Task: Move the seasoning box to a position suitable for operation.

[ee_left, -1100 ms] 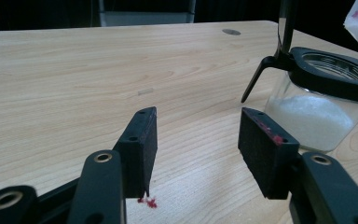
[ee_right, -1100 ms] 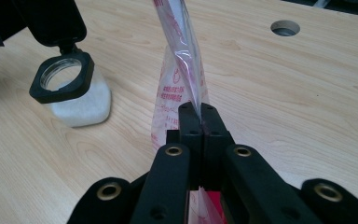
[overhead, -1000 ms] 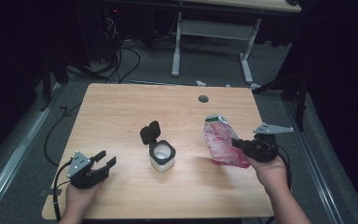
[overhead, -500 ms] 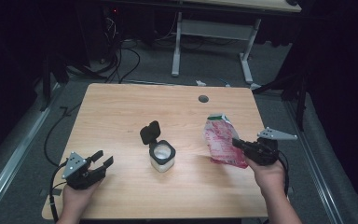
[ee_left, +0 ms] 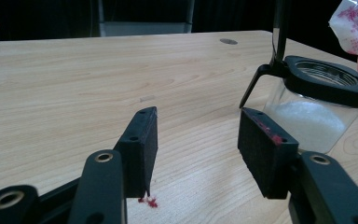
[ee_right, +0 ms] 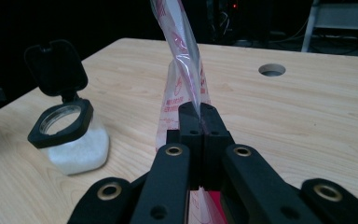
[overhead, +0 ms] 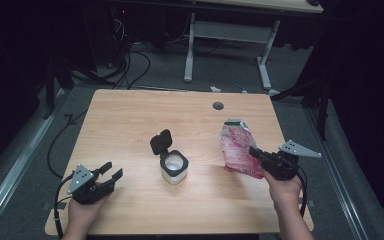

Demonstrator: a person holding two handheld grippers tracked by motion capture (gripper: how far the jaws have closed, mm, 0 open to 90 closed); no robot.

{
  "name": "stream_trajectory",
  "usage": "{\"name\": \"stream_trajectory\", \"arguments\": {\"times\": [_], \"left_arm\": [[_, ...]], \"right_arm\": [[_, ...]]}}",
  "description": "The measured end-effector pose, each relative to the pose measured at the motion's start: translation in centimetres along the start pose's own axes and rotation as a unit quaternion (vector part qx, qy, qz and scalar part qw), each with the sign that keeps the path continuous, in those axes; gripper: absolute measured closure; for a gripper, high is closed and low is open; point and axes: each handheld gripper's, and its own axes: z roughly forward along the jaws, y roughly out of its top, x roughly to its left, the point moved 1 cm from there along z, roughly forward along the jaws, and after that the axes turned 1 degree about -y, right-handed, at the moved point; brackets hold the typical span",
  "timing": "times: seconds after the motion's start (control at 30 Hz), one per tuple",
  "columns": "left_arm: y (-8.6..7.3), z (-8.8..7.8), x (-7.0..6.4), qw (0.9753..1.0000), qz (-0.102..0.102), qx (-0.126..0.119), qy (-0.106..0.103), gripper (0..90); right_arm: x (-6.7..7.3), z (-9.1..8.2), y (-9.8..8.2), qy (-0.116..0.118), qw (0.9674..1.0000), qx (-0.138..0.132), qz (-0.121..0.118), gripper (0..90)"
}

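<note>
A red-and-white plastic pouch (overhead: 238, 148) stands on the right part of the table, its top edge up. My right gripper (overhead: 256, 153) is shut on the pouch's lower right side; in the right gripper view the thin pouch (ee_right: 182, 60) rises from between the closed jaws. A clear jar (overhead: 173, 166) with a black rim holds white grains, and its black flip lid (overhead: 160, 141) stands open. My left gripper (overhead: 109, 170) rests open near the table's front left corner, with nothing between its jaws. The jar (ee_left: 314, 103) is just right of it in the left gripper view.
The wooden table (overhead: 130, 120) has a round cable hole (overhead: 218, 106) near its far edge. Cables lie on the floor (overhead: 105, 80) beyond the table, and a white desk frame (overhead: 230, 35) stands further back. A small red speck (ee_left: 149, 201) lies on the tabletop.
My right gripper and the pouch have shifted slightly toward the front of the table. The left gripper has stayed put.
</note>
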Motion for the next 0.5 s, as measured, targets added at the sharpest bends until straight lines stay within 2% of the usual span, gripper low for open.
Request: {"name": "stream_trajectory", "arguments": {"times": [0.17, 0.5], "left_arm": [[0.0, 0.0, 0.2, 1.0000, -0.001, 0.003, 0.001, 48.0], [0.0, 0.0, 0.2, 1.0000, 0.000, 0.003, -0.001, 48.0]], "right_arm": [[-0.2, 0.3, -0.1, -0.006, 0.9998, -0.020, 0.006, 90.0], [-0.9, 2.3, 0.0, -0.033, 0.9983, -0.046, 0.012, 90.0]]}}
